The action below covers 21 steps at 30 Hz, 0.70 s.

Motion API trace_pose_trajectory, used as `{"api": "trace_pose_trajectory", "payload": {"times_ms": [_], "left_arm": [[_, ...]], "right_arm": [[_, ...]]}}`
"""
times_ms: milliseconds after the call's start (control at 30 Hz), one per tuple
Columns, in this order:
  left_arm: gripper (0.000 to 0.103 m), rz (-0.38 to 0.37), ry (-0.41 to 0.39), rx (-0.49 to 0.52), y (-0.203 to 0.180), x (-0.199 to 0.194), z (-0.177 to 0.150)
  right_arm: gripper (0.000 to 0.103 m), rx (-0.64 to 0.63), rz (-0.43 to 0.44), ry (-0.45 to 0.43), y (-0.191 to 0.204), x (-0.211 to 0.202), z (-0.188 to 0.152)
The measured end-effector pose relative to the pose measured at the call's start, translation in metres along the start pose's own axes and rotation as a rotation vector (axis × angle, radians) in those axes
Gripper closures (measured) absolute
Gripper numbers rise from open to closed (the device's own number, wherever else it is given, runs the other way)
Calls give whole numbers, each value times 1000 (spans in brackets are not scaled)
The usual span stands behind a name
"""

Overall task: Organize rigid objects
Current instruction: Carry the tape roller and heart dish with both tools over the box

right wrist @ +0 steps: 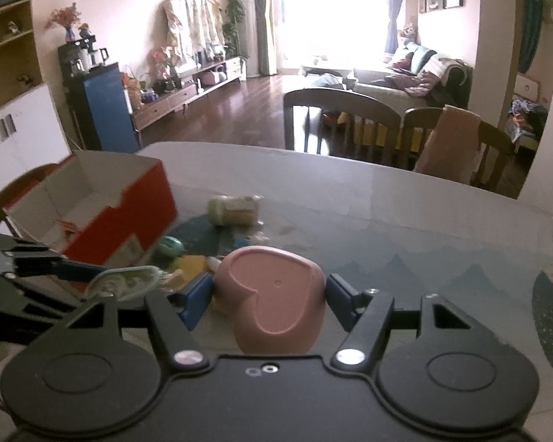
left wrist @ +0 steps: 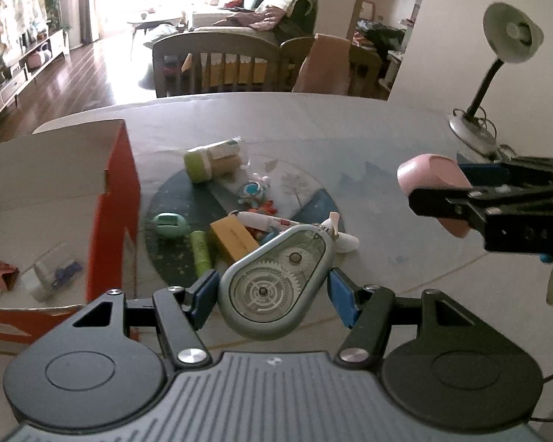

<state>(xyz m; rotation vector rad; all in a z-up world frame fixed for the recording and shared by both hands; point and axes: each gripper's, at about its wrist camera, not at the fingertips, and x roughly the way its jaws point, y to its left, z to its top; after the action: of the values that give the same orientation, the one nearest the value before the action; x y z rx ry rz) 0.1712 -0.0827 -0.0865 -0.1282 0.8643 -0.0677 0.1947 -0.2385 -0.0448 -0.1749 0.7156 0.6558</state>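
Living-room behind, pale bench underneath; my left jaws clamp a grey correction-tape dispenser, lifted clear of the pile; my right jaws clamp a pink heart-shaped case, also off the bench; both are gripped at mid width, pads pressing on the sides. Just past the left jaws, the round dark mat carries what is left: a yellow block, green tube, mint oval thing, white toy plane, small blue-white toy, green-capped jar lying on its side. Left of that, the orange box stands open with a few small items already inside, too blurred to name; so sorting looks started, two pieces in transit, roughly half a dozen more to go. Desk lamp sits far right.
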Motion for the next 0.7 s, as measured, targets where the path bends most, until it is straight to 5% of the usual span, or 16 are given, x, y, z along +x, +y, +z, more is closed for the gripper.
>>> {"api": "trace_pose_trajectory", "payload": {"times_ms": [700], "left_arm": [[39, 24, -86, -23, 102, -82, 10]], "right_arm": [[36, -93, 63, -49, 135, -13, 40]]}}
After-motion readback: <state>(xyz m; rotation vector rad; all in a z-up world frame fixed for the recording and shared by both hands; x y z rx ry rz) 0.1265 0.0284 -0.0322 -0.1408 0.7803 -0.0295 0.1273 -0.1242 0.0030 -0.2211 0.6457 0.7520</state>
